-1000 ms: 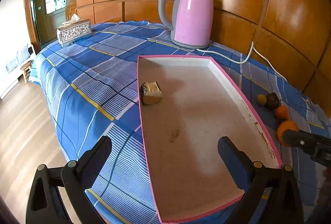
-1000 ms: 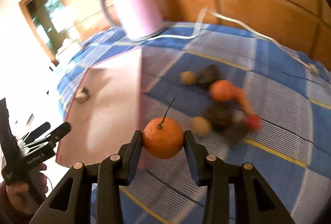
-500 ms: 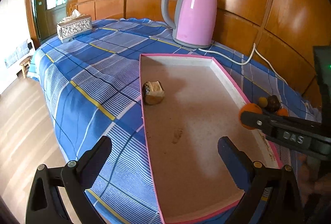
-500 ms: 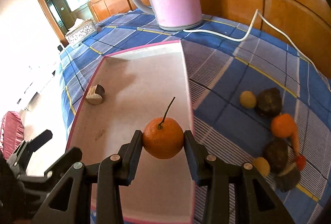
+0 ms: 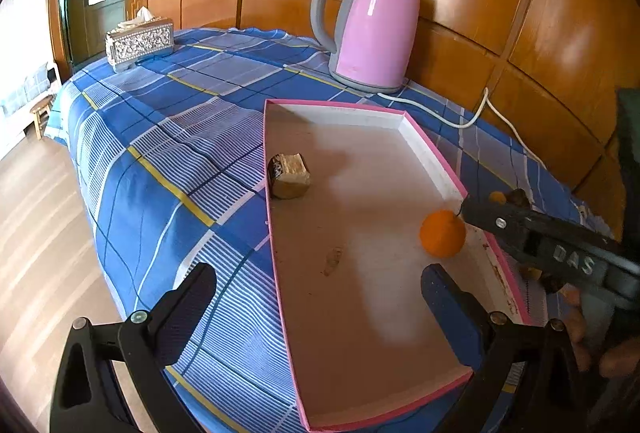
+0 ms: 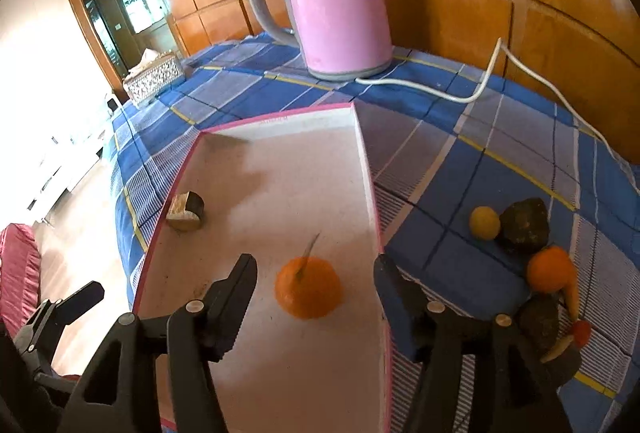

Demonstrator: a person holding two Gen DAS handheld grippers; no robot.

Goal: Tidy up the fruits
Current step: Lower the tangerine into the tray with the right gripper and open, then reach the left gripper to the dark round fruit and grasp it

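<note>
An orange with a thin stem sits in the pink-rimmed tray, near its right wall. My right gripper straddles it; the jaws are opening and neither pad touches the fruit. In the left wrist view the same orange rests on the tray just off the right gripper's fingers. A brown cut fruit piece lies by the tray's left wall. My left gripper hangs open over the tray's near end, holding nothing.
Several loose fruits lie on the blue plaid cloth right of the tray: a yellow one, a dark one, an orange one. A pink kettle with a white cord stands behind. A tissue box sits far left.
My right gripper carried the orange leftward from the cloth to over the tray, then opened; the orange now sits in the tray, free of the pads. The left gripper stayed put.
</note>
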